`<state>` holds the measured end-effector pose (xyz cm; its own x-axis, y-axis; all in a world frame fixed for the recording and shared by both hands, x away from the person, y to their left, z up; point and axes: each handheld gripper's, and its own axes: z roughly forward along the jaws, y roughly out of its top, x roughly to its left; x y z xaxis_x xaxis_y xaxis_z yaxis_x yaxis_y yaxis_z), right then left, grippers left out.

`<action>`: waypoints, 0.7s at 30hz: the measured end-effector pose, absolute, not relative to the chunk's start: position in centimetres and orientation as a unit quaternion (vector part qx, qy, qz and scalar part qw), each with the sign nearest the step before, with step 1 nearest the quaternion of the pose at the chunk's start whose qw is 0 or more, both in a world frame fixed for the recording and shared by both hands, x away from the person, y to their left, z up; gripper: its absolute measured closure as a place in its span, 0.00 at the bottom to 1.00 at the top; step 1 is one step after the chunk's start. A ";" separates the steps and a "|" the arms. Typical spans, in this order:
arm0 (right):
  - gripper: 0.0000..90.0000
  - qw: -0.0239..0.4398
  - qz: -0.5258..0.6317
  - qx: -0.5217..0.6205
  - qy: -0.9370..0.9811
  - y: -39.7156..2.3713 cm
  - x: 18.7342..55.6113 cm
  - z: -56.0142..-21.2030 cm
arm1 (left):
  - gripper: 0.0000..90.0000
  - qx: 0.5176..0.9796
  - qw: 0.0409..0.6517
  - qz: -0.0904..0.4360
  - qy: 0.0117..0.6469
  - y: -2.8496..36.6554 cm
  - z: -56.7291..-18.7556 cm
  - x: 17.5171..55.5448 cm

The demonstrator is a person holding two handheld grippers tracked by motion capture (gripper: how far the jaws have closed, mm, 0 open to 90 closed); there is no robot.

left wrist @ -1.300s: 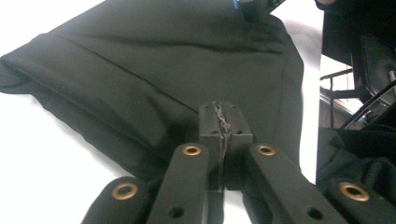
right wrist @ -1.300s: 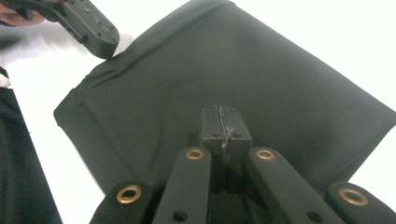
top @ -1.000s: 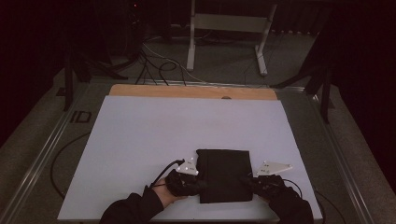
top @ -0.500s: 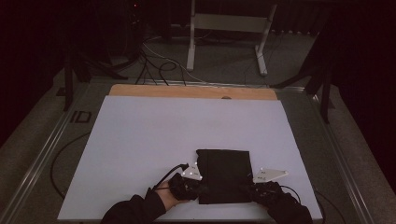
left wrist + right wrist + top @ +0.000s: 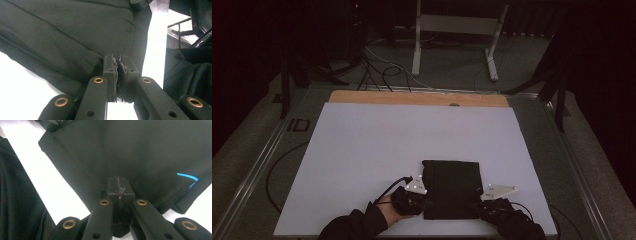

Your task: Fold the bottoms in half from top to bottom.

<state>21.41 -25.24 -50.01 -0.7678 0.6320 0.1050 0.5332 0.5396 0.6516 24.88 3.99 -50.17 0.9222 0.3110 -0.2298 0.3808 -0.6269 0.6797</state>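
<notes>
- The white tabletop [image 5: 362, 165] is stretching wide under the dim light, with a wooden strip [image 5: 412, 98] running along its far edge.
- The folded black garment [image 5: 451, 187] is lying flat on the tabletop near its front edge, right of centre, squared up like a neat dark rectangle.
- A small blue mark [image 5: 187, 177] is showing on the cloth in the right gripper view, near a seam; it is possibly a logo, too small to tell.
- The left hand-held gripper [image 5: 416, 196] is sitting at the garment's near left corner, jaws pressed together and seemingly pinching a fold of the black fabric in the left gripper view.
- The right hand-held gripper [image 5: 492, 200] is sitting at the near right corner, jaws squeezed tight, and the dark cloth is bunching right at their tips.
</notes>
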 end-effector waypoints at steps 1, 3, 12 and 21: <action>1.00 0.070 0.344 0.335 0.874 -25.3 21.3 -50.0 | 0.94 0.901 0.387 -0.047 0.192 4.0 -50.2 24.8; 1.00 0.070 0.342 0.336 0.875 -25.3 21.2 -50.1 | 0.95 0.901 0.386 -0.048 0.191 4.0 -50.3 24.7; 1.00 0.068 0.338 0.336 0.876 -25.4 20.6 -50.2 | 0.97 0.898 0.389 -0.058 0.196 4.0 -50.7 24.5; 1.00 0.064 0.339 0.336 0.877 -25.4 20.8 -50.2 | 0.97 0.899 0.389 -0.054 0.192 4.0 -50.6 24.5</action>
